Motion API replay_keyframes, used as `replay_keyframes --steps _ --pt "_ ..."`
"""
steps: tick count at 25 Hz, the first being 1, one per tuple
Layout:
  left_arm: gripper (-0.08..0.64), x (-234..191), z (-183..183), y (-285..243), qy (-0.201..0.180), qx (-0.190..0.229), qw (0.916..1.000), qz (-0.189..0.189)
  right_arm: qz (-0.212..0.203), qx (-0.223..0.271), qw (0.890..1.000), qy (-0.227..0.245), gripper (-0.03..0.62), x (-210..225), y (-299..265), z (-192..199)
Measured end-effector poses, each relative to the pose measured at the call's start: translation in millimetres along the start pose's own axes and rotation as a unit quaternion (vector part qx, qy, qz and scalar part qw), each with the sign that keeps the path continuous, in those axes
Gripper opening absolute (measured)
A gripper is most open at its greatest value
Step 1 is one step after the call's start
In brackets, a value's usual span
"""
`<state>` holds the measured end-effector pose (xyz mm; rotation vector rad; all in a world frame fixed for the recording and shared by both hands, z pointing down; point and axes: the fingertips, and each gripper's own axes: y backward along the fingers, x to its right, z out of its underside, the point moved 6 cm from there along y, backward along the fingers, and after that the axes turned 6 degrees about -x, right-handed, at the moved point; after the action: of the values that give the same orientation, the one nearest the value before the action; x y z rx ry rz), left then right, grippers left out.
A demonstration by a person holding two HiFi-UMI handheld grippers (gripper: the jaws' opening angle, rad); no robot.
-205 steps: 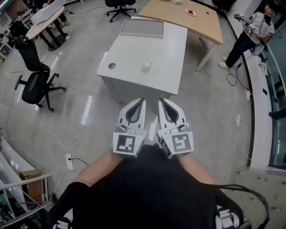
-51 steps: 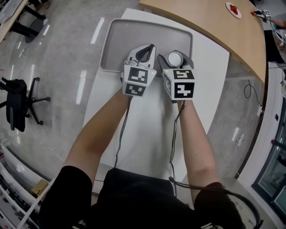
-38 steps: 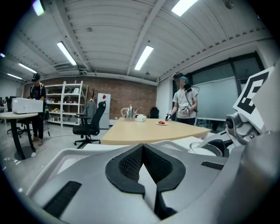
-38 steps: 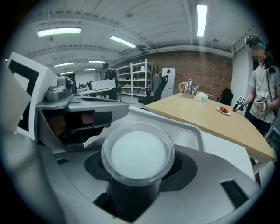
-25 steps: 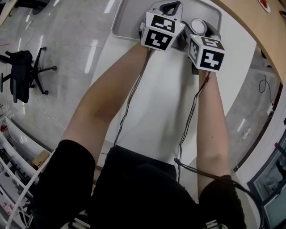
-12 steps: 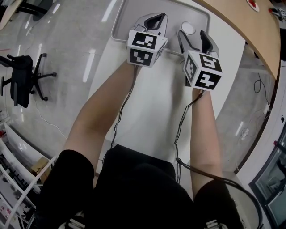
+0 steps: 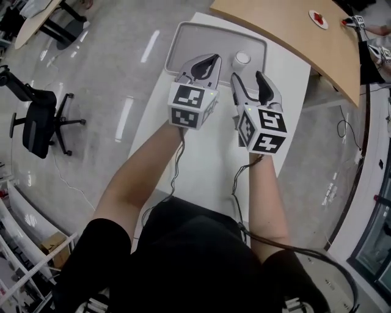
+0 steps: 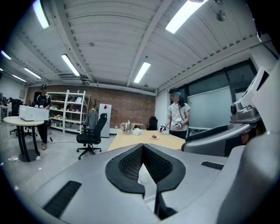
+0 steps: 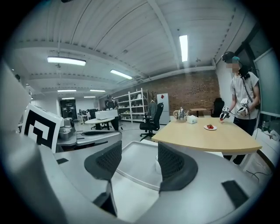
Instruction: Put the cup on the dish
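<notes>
A small white cup (image 7: 242, 59) stands upright in the right part of the grey tray-like dish (image 7: 201, 38) at the far end of the white table (image 7: 208, 159). My right gripper (image 7: 247, 77) is open just short of the cup, with nothing between its fingers. In the right gripper view (image 9: 140, 159) the cup (image 9: 157, 166) is mostly hidden behind the right finger, with the dish (image 9: 131, 177) ahead. My left gripper (image 7: 212, 60) is shut and empty over the dish's near rim. In its own view the left gripper (image 8: 142, 148) has its tips together.
A wooden table (image 7: 275, 30) with a small plate holding something red (image 7: 318, 18) borders the white table at the far right. An office chair (image 7: 40, 119) stands on the floor to the left. Another person (image 9: 243, 92) stands beyond the wooden table.
One second ago the cup sat between the right gripper's jaws over the dish. Now the cup stands free and both grippers have drawn back towards me.
</notes>
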<state>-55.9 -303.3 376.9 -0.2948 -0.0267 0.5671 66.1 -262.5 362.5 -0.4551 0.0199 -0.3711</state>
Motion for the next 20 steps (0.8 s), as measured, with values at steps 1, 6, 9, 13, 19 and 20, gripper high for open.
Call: replay_keyframes --steps 1,6,9,13,19,20 --pt "0.0 6.9 -6.6 14.2 0.003 0.003 1.0 0.001 -0.003 0.005 1.0 -0.002 0.255 -6.9 14.5 -3.9" --pt "0.0 46.7 -38.4 72.4 -0.011 0.029 0.9995 0.0 -0.017 0.028 0.999 -0.007 0.253 -27.5 81.0 -18.7" --pt "0.0 68.8 -54.2 103.8 -0.016 0.042 0.999 0.006 -0.016 0.04 0.999 -0.006 0.221 -37.6 115.5 -24.8" --pt "0.0 83.9 -66.0 136.9 -0.021 0.052 0.9983 0.014 -0.001 0.058 0.998 0.006 0.094 -51.1 142.6 -34.9" --pt "0.0 109.8 -78.1 174.0 -0.033 0.067 0.9969 0.027 0.016 0.085 0.996 0.012 0.014 -68.1 190.3 -44.7" --pt "0.0 112.8 -81.4 179.0 -0.034 0.07 0.9966 0.027 0.014 0.089 0.996 0.012 0.014 -71.9 197.6 -46.5"
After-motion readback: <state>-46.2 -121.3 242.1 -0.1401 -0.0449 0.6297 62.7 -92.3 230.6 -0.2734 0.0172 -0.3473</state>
